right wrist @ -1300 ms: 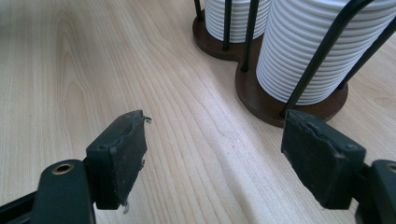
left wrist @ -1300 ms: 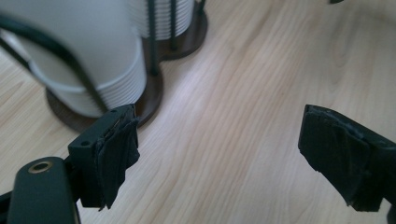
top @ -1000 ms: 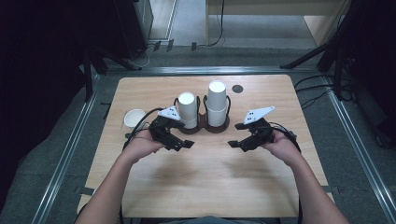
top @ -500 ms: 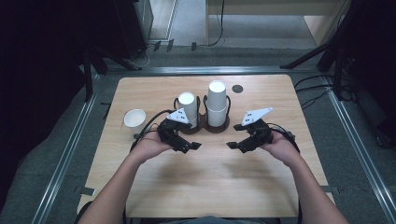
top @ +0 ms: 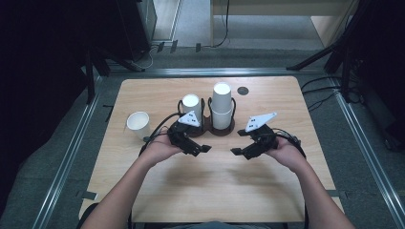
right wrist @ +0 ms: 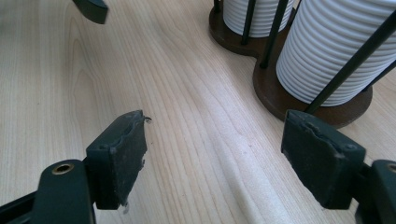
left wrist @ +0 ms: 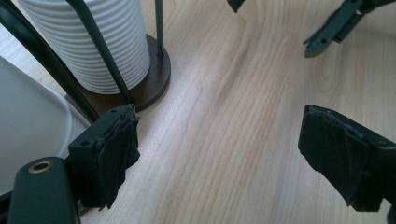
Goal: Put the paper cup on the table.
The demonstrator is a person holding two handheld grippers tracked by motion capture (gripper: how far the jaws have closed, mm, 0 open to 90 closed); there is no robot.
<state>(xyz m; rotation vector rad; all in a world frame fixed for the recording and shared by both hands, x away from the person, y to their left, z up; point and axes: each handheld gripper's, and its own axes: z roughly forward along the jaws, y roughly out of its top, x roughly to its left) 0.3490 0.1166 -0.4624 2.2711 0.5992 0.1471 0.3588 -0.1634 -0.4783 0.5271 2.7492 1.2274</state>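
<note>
Both my tools are empty, jaws spread wide, nothing between the pads. My left gripper [top: 203, 149] and right gripper [top: 238, 151] sit low over the bare table [top: 210, 191], tips angled toward each other with a gap of wood between them. In the left gripper view the pads [left wrist: 119, 149] frame plain tabletop, and in the right gripper view the pads [right wrist: 123, 149] do as well.

Just beyond the tools, toward the far edge, stands the cup holder [top: 220, 130], a dark double base with thin upright rods. It carries two stacks of ribbed white cups, long axis vertical: the short stack [top: 191, 107] on the left ring, the tall stack [top: 222, 107] on the right ring. My left gripper is just beside the short stack, nearer than the right one is to the tall stack.

Off to the far left, well apart, a single loose cup [top: 138, 124] stands upright, open end up. My left hand is the nearer one to it; the reach would go left and slightly forward.
</note>
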